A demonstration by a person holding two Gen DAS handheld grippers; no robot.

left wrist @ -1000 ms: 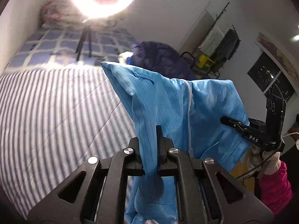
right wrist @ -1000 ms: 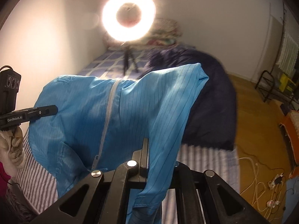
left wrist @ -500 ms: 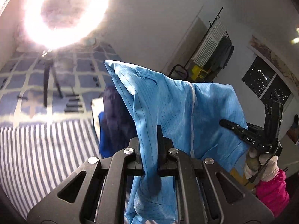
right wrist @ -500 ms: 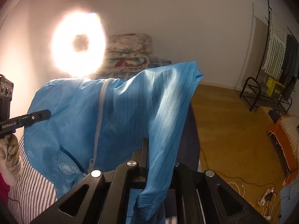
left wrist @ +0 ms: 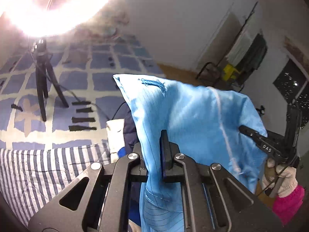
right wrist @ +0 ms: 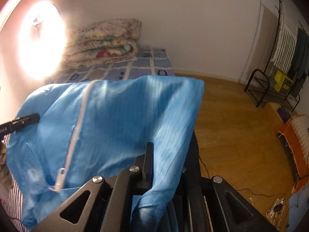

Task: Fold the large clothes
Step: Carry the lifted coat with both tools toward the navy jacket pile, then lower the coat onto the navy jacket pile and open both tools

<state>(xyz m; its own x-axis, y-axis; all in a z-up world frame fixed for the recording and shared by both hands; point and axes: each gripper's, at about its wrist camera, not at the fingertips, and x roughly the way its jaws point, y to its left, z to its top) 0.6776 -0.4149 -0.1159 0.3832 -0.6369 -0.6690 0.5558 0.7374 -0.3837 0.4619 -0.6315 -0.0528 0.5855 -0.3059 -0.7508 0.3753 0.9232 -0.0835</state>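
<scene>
— So where was the blue garment (left wrist: 193,116) relative to the claws?

— Pinched in both. The left gripper (left wrist: 154,141) was clamped on a fold of its cloth, which ran up between the jaws and spread to the right. The right gripper (right wrist: 160,154) was likewise closed tight on the fabric at the other end, so the garment hung stretched between them, lifted above the bed.

— And its edges, the room around it?

— In the left wrist view a top corner peaked at the far left, with a small stitched loop just beside it. Under and to the left lay the striped sheet (left wrist: 38,174), and farther off a checked blue blanket (left wrist: 106,63) with a black tripod (left wrist: 43,81) standing on it under a glaring ring light (left wrist: 48,9). To the right of the bed was open wooden floor (right wrist: 241,125).

— Did the views differ?

— Yes. The right wrist view showed the grey zipper (right wrist: 77,125) running down the front with its pull at the bottom, a stack of floral quilts (right wrist: 104,42) at the far end, and cables on the floor. The left wrist view showed a gloved hand (left wrist: 278,176) with a pink sleeve holding the right gripper.
</scene>
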